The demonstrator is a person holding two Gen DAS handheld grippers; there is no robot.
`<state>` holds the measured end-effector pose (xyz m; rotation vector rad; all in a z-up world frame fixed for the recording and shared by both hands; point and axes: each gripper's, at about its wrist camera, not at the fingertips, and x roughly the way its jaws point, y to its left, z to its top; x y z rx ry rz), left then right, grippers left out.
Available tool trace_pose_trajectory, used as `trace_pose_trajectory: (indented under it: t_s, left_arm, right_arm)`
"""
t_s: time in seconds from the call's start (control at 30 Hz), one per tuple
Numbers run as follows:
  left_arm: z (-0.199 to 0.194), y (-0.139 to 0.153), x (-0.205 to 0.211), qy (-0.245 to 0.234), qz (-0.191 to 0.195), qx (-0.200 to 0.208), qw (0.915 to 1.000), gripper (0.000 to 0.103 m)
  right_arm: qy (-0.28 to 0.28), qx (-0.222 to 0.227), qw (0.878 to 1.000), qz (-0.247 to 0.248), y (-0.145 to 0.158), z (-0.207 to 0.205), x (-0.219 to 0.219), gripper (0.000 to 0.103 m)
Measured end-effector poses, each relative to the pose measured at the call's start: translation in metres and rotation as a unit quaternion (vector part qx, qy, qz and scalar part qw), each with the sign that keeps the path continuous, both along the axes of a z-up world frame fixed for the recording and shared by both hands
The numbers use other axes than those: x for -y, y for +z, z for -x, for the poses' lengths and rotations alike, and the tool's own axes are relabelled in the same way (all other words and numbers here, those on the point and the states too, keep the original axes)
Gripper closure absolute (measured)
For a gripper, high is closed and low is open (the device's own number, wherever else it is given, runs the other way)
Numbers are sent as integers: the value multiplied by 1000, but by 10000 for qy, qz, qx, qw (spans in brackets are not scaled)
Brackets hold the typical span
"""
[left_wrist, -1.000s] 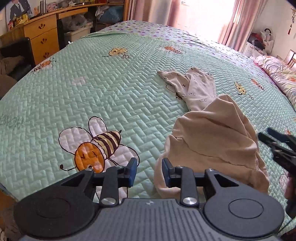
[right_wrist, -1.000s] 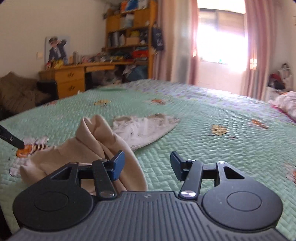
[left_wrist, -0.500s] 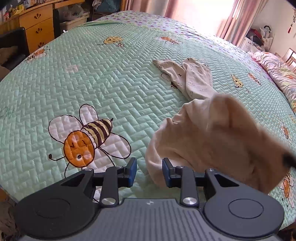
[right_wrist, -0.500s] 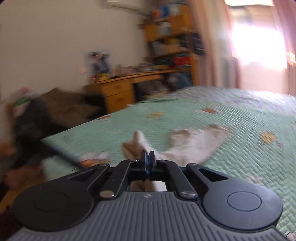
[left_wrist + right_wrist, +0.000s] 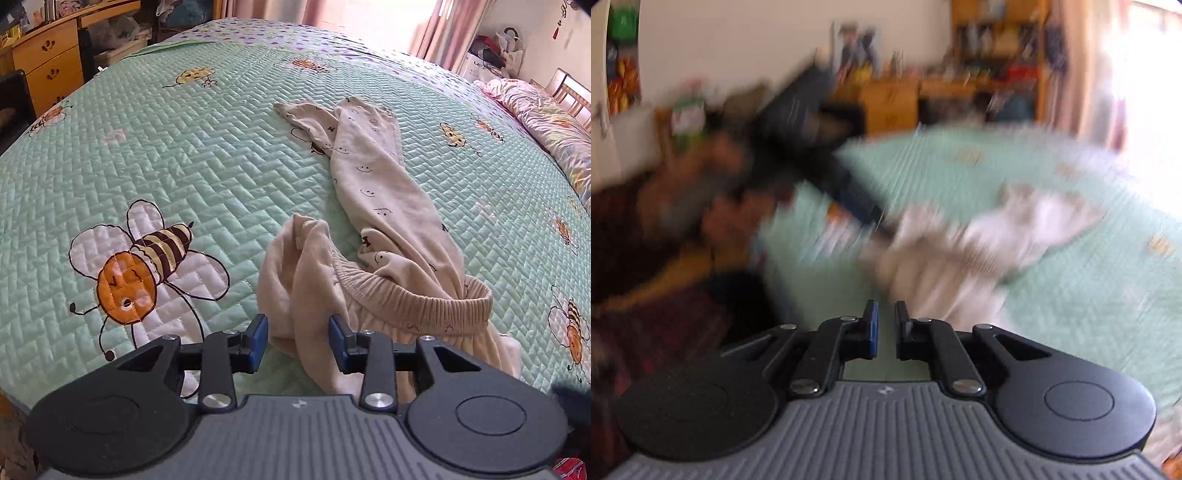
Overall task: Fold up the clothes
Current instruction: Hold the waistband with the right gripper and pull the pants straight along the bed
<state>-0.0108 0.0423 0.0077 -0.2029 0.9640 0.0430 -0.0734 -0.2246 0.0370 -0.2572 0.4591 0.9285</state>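
Beige trousers (image 5: 373,266) crumpled on green quilted bed (image 5: 207,155), left claw (image 5: 297,341) opening, fabric fold between unpressed pads, right claw (image 5: 885,328) narrowly parted, opening, empty.

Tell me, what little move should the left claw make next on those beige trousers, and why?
Probably ease the left gripper down and close on the bunched fold of the beige trousers. Its jaws have just been opening and stand apart with that fold between them, not pinched. The trousers lie crumpled on the green quilt, and the right gripper, jaws slightly apart, holds nothing.
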Motion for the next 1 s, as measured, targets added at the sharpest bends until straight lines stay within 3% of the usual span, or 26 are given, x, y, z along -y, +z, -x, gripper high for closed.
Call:
trace_pose_trajectory:
  t_s: [0.07,0.13,0.23,0.33,0.4,0.43,0.53,0.57,0.6,0.67,0.87,1.0]
  left_arm:
    - [-1,-3,-1,-26,-5,-19,10000,64]
    - [-1,-4,-2,-51,-29,-29,10000,64]
    - [0,-2,-7,-40,-78,24,10000,62]
    - [-1,-1,-14,33,-122,86,9999,56]
    - [-2,-1,-16,63,-131,91,9999,55]
    - [-2,-2,-17,66,-123,77,9999,55]
    - [-2,-3,-16,57,-126,49,9999,55]
    - [-1,-3,-16,54,-130,46,9999,54]
    - [0,-2,-15,53,-135,50,9999,53]
    - [3,1,-15,64,-162,92,9998,52]
    - [7,13,-6,10,-303,248,9992,49]
    - [-11,21,18,-310,-365,293,9984,49]
  right_arm:
    - [-148,518,9977,411,3,-9,-12,92]
    - [38,1014,9909,885,-3,-19,-30,92]
    - [449,1368,9797,1394,-14,-36,-52,86]
    - [882,1253,9751,1603,-15,-52,-60,72]
    - [1179,986,9746,1631,-14,-60,-63,54]
    - [1281,846,9738,1680,-13,-63,-62,53]
    - [1389,564,9684,1991,-20,-66,-69,61]
    - [1348,533,9679,2053,-22,-63,-69,75]
    - [1301,513,9677,2097,-24,-59,-68,83]
    - [1152,696,9710,1975,-21,-44,-59,88]
    - [523,1229,9766,1687,-13,25,-15,90]
    - [272,1169,9763,1800,-44,48,-3,90]
